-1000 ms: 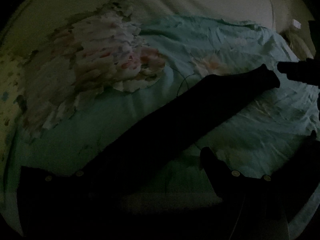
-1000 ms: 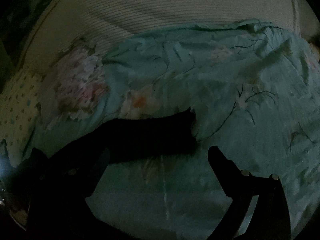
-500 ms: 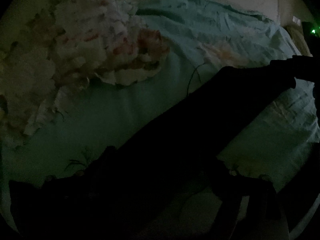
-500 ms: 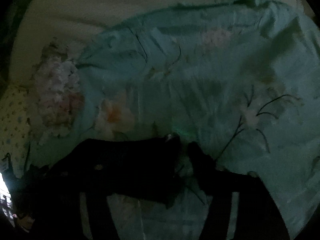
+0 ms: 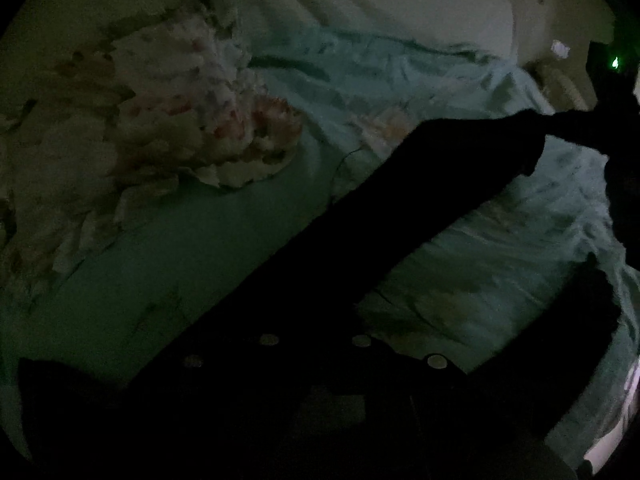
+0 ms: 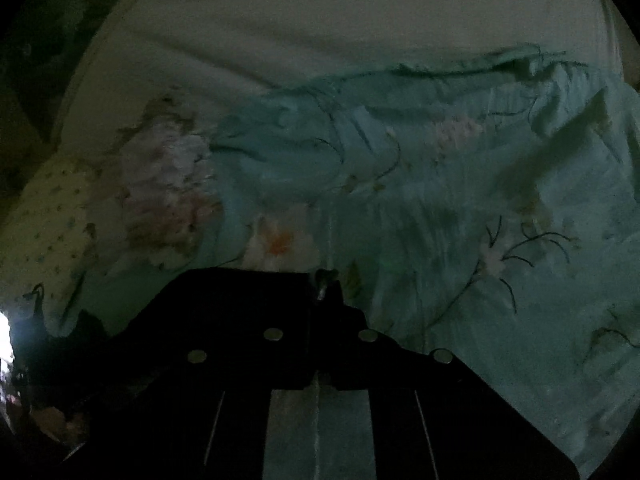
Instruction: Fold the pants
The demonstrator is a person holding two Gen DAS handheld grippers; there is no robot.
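now both grippers, left gripper (image 5: 316,332) and right gripper (image 6: 320,292), clench the dark, taut pants (image 5: 400,216).

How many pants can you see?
1. The pants stretch across the teal blanket, one end pinched by the left gripper, the other by the right gripper. It's dark, so more could be hidden.

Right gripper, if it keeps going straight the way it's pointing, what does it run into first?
The right gripper is shut on the dark pants; straight ahead, it would probably meet the teal flowered bedspread first, though depth is unclear.
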